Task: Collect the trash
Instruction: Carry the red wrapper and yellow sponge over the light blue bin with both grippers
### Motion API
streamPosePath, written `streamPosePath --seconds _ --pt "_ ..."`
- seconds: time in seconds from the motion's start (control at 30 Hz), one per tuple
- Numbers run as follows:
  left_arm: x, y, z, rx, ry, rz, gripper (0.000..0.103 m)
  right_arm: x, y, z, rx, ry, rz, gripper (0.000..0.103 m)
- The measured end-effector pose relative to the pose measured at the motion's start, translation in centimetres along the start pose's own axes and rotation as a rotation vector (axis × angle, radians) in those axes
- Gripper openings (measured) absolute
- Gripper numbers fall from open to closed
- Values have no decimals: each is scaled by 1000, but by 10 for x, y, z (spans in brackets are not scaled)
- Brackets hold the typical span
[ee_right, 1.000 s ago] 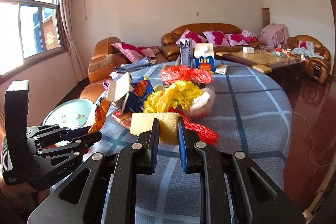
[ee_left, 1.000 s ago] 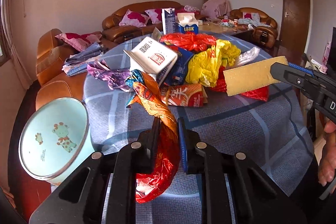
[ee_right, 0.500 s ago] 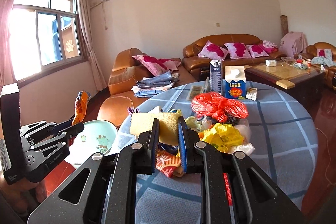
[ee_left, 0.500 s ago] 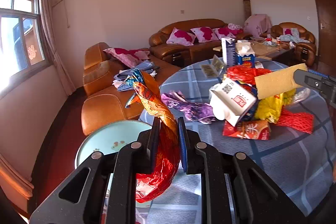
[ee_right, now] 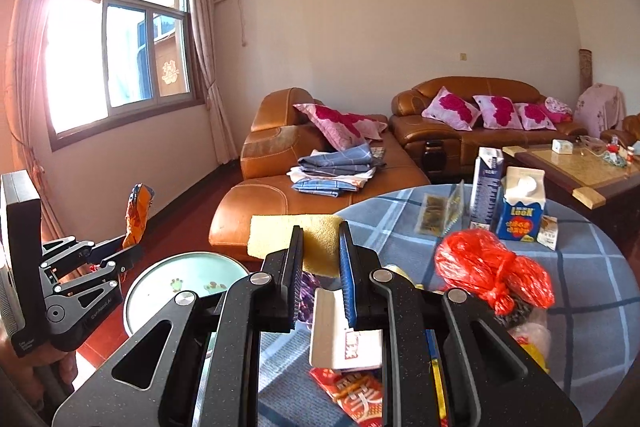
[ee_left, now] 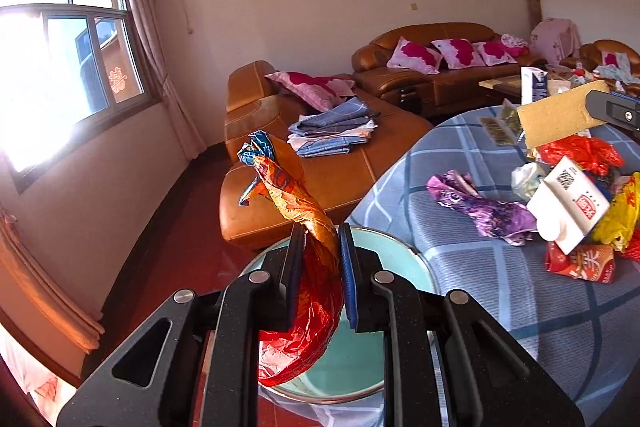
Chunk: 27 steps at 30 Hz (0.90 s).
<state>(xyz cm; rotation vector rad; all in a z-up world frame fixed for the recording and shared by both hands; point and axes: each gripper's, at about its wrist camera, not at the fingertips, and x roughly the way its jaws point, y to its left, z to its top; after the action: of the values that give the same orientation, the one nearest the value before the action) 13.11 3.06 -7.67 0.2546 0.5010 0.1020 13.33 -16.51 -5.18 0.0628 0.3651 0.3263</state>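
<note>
Foil wrapper [ee_left: 316,267] pinched in left tongs [ee_left: 320,247] above basin [ee_left: 396,251]; right tongs [ee_right: 319,247] clamp sponge [ee_right: 296,239]. Floppy wrapper may snag pads, miss basin.

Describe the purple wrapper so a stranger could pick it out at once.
Find the round table with the blue checked cloth. On its window-side edge, left of the litter heap, lies a crumpled purple wrapper. It is the only purple piece, lying apart beside the white carton.

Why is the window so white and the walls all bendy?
Left wrist view: sunlight overexposes the window, washing out the wall beside it. Right wrist view: the same glare whitens the window; the fisheye lens bows the curtain and darkens the corners.
</note>
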Motion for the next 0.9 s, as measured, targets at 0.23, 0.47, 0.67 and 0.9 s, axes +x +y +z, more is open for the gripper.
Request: streamPosePath --seconds 0.23,0.47,0.67,0.9 --pt "13 18 -1 9 30 75 17 37 25 6 -52 26 55 18" --pt "21 28 -4 26 51 148 17 66 42 -1 -101 44 99 18" --pt "31 39 -9 17 79 175 17 86 53 -7 -131 68 119 18" --pt "41 44 -14 24 117 197 18 104 62 -12 -171 97 130 18"
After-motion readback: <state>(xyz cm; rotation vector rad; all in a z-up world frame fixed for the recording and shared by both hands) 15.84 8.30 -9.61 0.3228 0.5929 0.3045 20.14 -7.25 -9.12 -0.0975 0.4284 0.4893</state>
